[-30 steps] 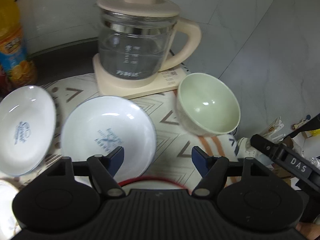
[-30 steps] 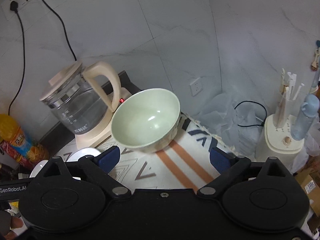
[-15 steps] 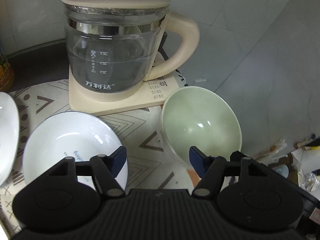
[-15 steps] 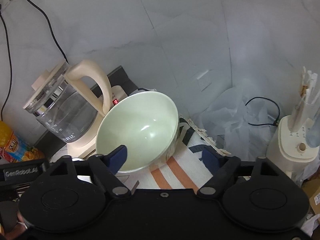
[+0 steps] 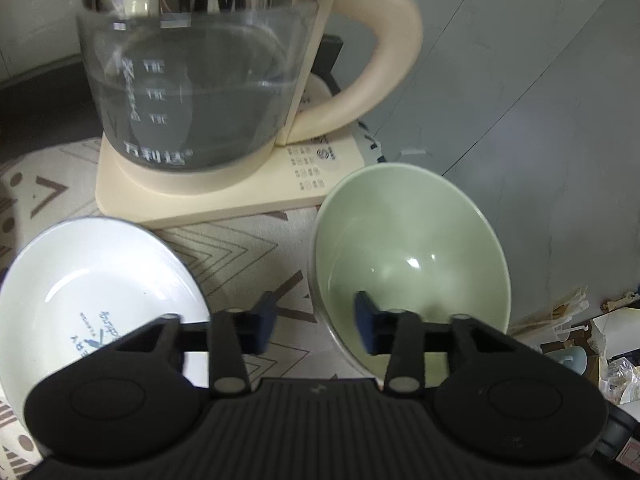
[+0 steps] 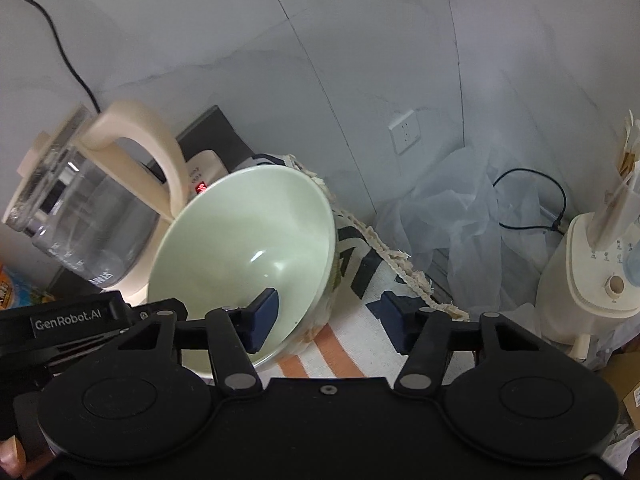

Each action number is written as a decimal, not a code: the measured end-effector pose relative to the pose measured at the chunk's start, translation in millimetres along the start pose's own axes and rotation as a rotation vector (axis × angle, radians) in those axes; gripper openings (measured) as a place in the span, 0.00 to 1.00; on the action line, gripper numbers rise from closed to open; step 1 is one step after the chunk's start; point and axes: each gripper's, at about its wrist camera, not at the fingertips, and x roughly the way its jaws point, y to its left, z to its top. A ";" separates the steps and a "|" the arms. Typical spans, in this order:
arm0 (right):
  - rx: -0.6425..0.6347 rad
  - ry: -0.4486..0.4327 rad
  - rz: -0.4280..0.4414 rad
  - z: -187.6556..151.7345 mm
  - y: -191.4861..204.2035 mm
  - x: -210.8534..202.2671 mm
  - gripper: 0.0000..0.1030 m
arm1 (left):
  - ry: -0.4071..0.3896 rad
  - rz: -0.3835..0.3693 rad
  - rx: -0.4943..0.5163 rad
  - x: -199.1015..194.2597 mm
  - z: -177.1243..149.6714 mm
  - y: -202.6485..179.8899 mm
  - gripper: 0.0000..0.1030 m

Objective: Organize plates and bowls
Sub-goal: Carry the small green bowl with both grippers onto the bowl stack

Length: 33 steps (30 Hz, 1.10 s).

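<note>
A glass electric kettle with a cream handle and cream base (image 5: pixel 208 92) stands just behind the dishes on a patterned cloth mat (image 5: pixel 240 248), its lid cut off by the top of the left wrist view. Two dishes show: one pale green ceramic bowl (image 5: pixel 408 256) at the mat's right side, close to the kettle base, and one white shallow plate with blue print (image 5: pixel 92 292) to the left, its lower edge hidden by the tool. The left gripper (image 5: pixel 316 322) is spread open, straddling the green bowl's near-left rim, one pad inside and one outside. The right gripper (image 6: pixel 332 320) is likewise spread, its left pad inside the same bowl (image 6: pixel 244 252) and its right pad outside over the mat; whether any pad touches the rim is hard to make out. A white wall socket (image 6: pixel 404 132), crumpled clear plastic (image 6: pixel 448 224) and a cream appliance (image 6: pixel 592 280), partly cut off, sit to the right.
</note>
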 end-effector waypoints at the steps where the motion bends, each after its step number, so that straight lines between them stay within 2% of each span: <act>1: 0.004 0.006 0.002 0.3 -0.2 2.9 0.51 | 0.013 -0.002 -0.007 3.9 -0.3 0.3 0.25; 3: 0.008 0.022 0.003 0.0 -0.1 9.6 0.48 | 0.036 -0.024 -0.027 9.3 -1.6 1.3 0.20; 4: 0.009 0.035 0.001 -0.2 -0.3 13.4 0.42 | 0.039 -0.033 -0.013 9.6 -2.3 -1.5 0.16; 7: 0.006 0.045 0.038 -1.9 -1.1 19.0 0.23 | 0.034 -0.015 0.033 4.6 -4.1 -9.8 0.16; 8: -0.011 0.041 0.020 -2.4 1.3 18.4 0.21 | 0.034 -0.019 0.026 2.3 -4.4 -9.6 0.16; 10: -0.026 0.040 -0.002 -3.2 4.1 17.1 0.19 | 0.032 -0.026 0.022 -1.0 -3.6 -8.0 0.16; 14: -0.006 0.031 0.011 -4.7 3.3 8.7 0.19 | 0.011 -0.037 0.036 -12.9 -6.6 -9.3 0.16; 24: -0.019 -0.059 0.012 -11.7 14.9 -30.3 0.19 | -0.045 -0.090 0.055 -53.5 -19.2 -4.0 0.16; 33: -0.021 -0.116 0.023 -26.0 28.3 -63.5 0.19 | -0.094 -0.098 0.090 -87.9 -37.5 4.9 0.16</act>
